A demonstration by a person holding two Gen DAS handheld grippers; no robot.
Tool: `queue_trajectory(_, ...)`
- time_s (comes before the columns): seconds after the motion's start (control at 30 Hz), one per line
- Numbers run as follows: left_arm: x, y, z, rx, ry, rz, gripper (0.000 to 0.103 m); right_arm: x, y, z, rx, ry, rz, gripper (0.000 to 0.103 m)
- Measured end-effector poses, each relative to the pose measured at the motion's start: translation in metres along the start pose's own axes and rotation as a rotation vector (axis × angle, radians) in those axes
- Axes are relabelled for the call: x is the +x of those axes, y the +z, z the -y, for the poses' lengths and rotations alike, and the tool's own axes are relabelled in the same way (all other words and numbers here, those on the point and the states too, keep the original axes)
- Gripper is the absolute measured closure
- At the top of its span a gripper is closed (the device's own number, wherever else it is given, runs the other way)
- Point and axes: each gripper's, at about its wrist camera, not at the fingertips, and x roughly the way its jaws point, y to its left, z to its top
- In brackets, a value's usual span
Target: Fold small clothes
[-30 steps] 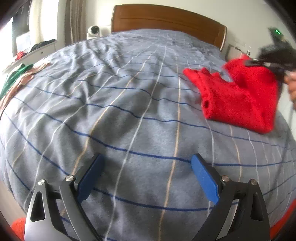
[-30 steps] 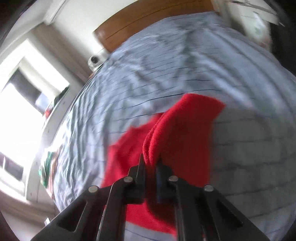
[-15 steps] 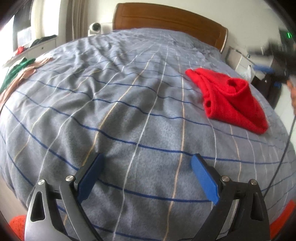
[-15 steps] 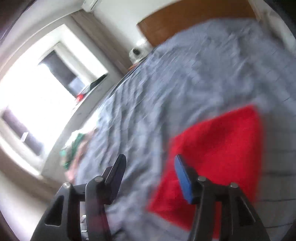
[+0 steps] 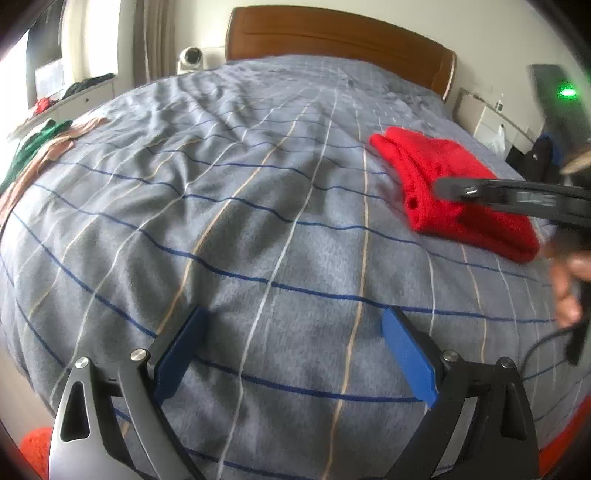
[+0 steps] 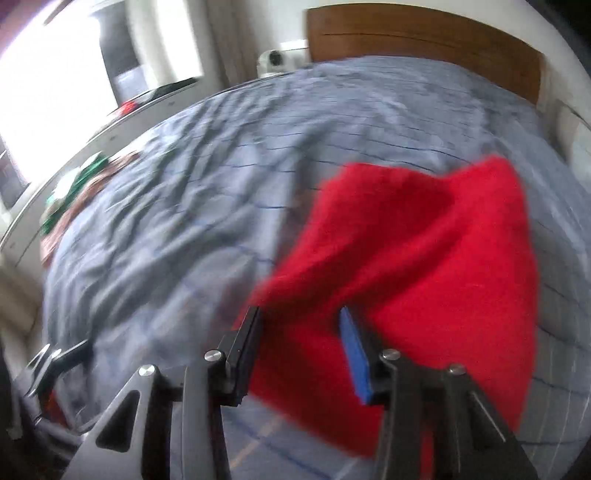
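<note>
A folded red knit garment (image 5: 443, 184) lies on the right side of the grey striped bedspread (image 5: 258, 221). It also shows in the right wrist view (image 6: 424, 258), blurred by motion. My left gripper (image 5: 291, 350) is open and empty, low over the near part of the bed, well left of the garment. My right gripper (image 6: 301, 332) is open, its jaws just above the garment's near left edge, holding nothing. The right gripper's body shows in the left wrist view (image 5: 517, 199) in front of the garment.
Green and tan clothes (image 5: 33, 155) lie at the bed's left edge. A wooden headboard (image 5: 332, 33) stands at the far end. A white camera (image 5: 192, 59) sits beside it. A nightstand (image 5: 491, 122) is at the far right. Something orange (image 5: 33, 446) shows at the bottom left.
My right gripper let go of the red garment, which dropped folded onto the bed, and then swung down and back over its near edge. My left gripper stayed open and barely moved.
</note>
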Motion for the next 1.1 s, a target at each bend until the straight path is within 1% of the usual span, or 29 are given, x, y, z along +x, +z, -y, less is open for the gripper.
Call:
queue_trajectory(0.07,-0.002,-0.001,0.002,0.007,0.004,0.0,0.007,-0.021,-0.005,-0.002,-0.033,-0.016,0.039,0.056)
queue_trajectory(0.13,-0.004,-0.001,0.005,0.019,0.003,0.0,0.007,-0.057,-0.014,0.013,0.014,0.002,0.115,0.055)
queue_trajectory(0.2,-0.008,0.0,0.013,0.035,-0.007,0.013,0.007,-0.077,-0.023,0.031,0.082,-0.035,0.164,0.052)
queue_trajectory(0.23,-0.01,0.003,0.018,0.042,-0.021,0.018,0.007,-0.081,-0.03,0.042,0.112,-0.065,0.171,0.052)
queue_trajectory(0.27,-0.012,0.008,0.025,0.047,-0.042,0.023,0.007,-0.079,-0.035,0.05,0.131,-0.094,0.16,0.052)
queue_trajectory(0.3,-0.014,0.016,0.034,0.048,-0.083,0.023,0.007,-0.066,-0.043,0.059,0.156,-0.112,0.111,0.052)
queue_trajectory(0.33,-0.015,0.024,0.04,0.048,-0.118,0.021,0.007,-0.049,-0.051,0.066,0.175,-0.084,0.034,0.052)
queue_trajectory(0.37,-0.016,0.035,0.048,0.047,-0.168,0.016,0.007,-0.037,-0.056,0.067,0.182,-0.052,-0.019,0.051)
queue_trajectory(0.4,-0.016,0.049,0.055,0.04,-0.215,0.011,0.007,-0.028,-0.061,0.064,0.171,-0.029,-0.05,0.051)
queue_trajectory(0.43,-0.016,0.062,0.06,0.03,-0.248,0.011,0.006,-0.032,-0.063,0.058,0.143,-0.03,-0.023,0.05)
queue_trajectory(0.47,-0.014,0.077,0.066,0.017,-0.278,0.01,0.004,-0.04,-0.06,0.057,0.142,-0.002,0.008,0.048)
queue_trajectory(0.5,-0.009,0.093,0.072,0.005,-0.31,0.002,0.0,-0.049,-0.058,0.062,0.17,0.036,0.034,0.046)
queue_trajectory(0.53,0.001,0.107,0.078,-0.003,-0.333,-0.023,0.0,-0.056,-0.054,0.069,0.211,0.058,0.06,0.044)
queue_trajectory(0.57,0.015,0.12,0.084,-0.005,-0.335,-0.057,0.0,-0.066,-0.049,0.084,0.272,0.058,0.096,0.039)
queue_trajectory(0.6,0.032,0.132,0.089,-0.007,-0.313,-0.092,0.001,-0.069,-0.045,0.095,0.31,0.052,0.115,0.035)
queue_trajectory(0.63,0.047,0.139,0.093,-0.003,-0.281,-0.117,0.001,-0.071,-0.04,0.11,0.359,0.046,0.131,0.028)
queue_trajectory(0.67,0.065,0.144,0.097,0.009,-0.24,-0.144,0.001,-0.07,-0.035,0.129,0.412,0.039,0.136,0.026)
queue_trajectory(0.7,0.083,0.147,0.099,0.021,-0.199,-0.179,0.001,-0.066,-0.031,0.141,0.44,0.04,0.126,0.026)
queue_trajectory(0.77,0.105,0.146,0.1,0.037,-0.171,-0.232,0.002,-0.051,-0.024,0.166,0.497,0.065,0.08,0.026)
queue_trajectory(0.8,0.113,0.144,0.1,0.046,-0.175,-0.256,0.002,-0.039,-0.022,0.175,0.533,0.092,0.058,0.026)
queue_trajectory(0.87,0.123,0.143,0.098,0.056,-0.197,-0.281,0.001,-0.018,-0.021,0.191,0.612,0.172,0.033,0.026)
queue_trajectory(0.93,0.127,0.144,0.097,0.061,-0.211,-0.291,0.001,0.007,-0.021,0.199,0.695,0.275,0.018,0.026)
queue_trajectory(0.97,0.129,0.145,0.096,0.057,-0.212,-0.297,0.001,0.016,-0.022,0.198,0.716,0.296,0.009,0.027)
queue_trajectory(1.0,0.132,0.145,0.097,0.049,-0.211,-0.309,0.001,0.024,-0.019,0.192,0.703,0.268,0.005,0.031)
queue_trajectory(1.03,0.132,0.144,0.097,0.043,-0.211,-0.31,0.001,0.026,-0.014,0.183,0.651,0.207,0.004,0.046)
queue_trajectory(1.07,0.131,0.142,0.098,0.043,-0.207,-0.299,0.003,0.025,-0.008,0.168,0.568,0.123,0.001,0.059)
queue_trajectory(1.1,0.131,0.142,0.101,0.061,-0.202,-0.286,0.023,0.021,0.002,0.148,0.448,0.017,0.01,0.063)
